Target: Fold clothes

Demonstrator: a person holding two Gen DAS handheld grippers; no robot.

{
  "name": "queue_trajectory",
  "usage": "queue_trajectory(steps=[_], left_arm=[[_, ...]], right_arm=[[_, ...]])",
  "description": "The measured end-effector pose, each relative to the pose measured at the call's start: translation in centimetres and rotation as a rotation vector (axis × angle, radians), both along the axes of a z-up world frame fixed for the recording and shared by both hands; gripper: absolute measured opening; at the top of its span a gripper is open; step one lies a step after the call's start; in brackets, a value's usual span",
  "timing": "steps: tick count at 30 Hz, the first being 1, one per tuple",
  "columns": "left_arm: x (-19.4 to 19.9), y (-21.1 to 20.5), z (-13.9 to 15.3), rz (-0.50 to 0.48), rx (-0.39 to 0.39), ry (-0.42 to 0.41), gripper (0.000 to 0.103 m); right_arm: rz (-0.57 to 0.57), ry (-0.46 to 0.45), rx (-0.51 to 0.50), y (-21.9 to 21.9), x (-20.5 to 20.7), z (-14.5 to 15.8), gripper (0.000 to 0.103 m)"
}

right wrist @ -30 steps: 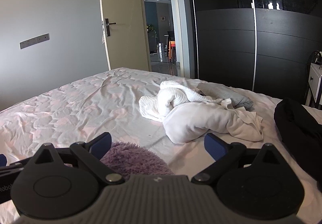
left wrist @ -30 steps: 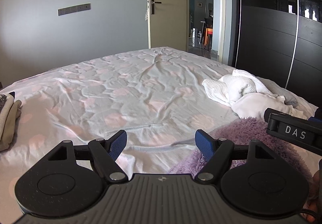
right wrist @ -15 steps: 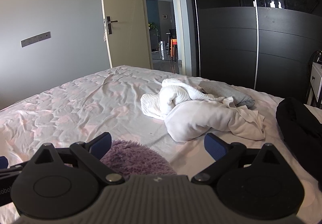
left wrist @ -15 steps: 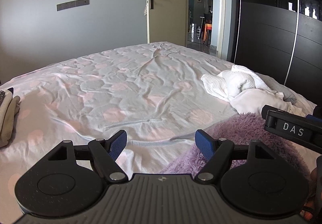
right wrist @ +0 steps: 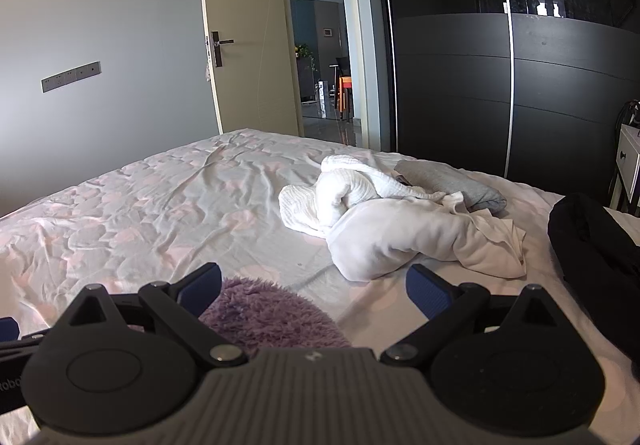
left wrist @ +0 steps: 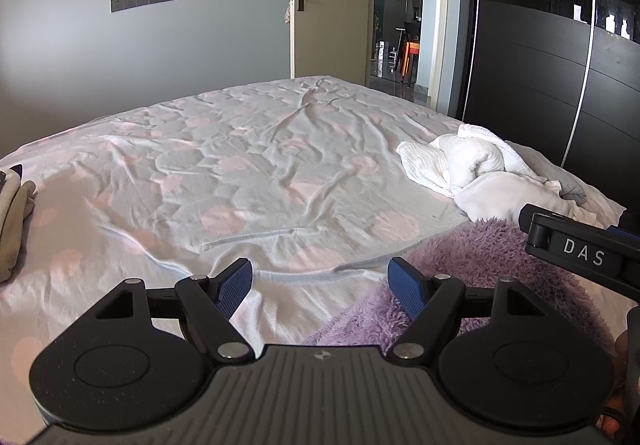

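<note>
A fluffy purple garment (left wrist: 488, 269) lies on the bed right below both grippers; it also shows in the right wrist view (right wrist: 264, 317). My left gripper (left wrist: 320, 285) is open and empty above the sheet, its right finger over the purple edge. My right gripper (right wrist: 314, 291) is open and empty above the purple garment; its body shows at the right of the left wrist view (left wrist: 580, 253). A crumpled white pile (right wrist: 384, 221) lies further out on the bed, also seen in the left wrist view (left wrist: 472, 169).
A grey garment (right wrist: 448, 181) lies behind the white pile. A black garment (right wrist: 592, 253) lies at the right. Beige folded clothes (left wrist: 12, 221) sit at the bed's left edge. A dark wardrobe (right wrist: 520, 85) and an open door (right wrist: 248, 57) stand beyond the bed.
Both grippers have risen and drawn back slightly, so the bed and clothes sit lower in view. Both stay open and empty.
</note>
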State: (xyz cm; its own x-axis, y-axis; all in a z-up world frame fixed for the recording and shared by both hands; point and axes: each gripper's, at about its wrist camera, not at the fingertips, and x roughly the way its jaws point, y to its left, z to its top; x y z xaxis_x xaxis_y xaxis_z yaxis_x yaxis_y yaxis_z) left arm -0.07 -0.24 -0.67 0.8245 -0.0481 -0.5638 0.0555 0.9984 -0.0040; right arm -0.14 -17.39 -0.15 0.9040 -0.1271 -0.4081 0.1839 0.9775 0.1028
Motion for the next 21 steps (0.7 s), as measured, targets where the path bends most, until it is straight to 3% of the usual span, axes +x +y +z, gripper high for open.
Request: queue_trajectory(steps=[21], left_arm=[[0.39,-0.45,-0.77,-0.012,0.005,0.047,0.074]], right_arm=[[0.000,0.009,0.022,-0.43,0.43,-0.29,0.100]])
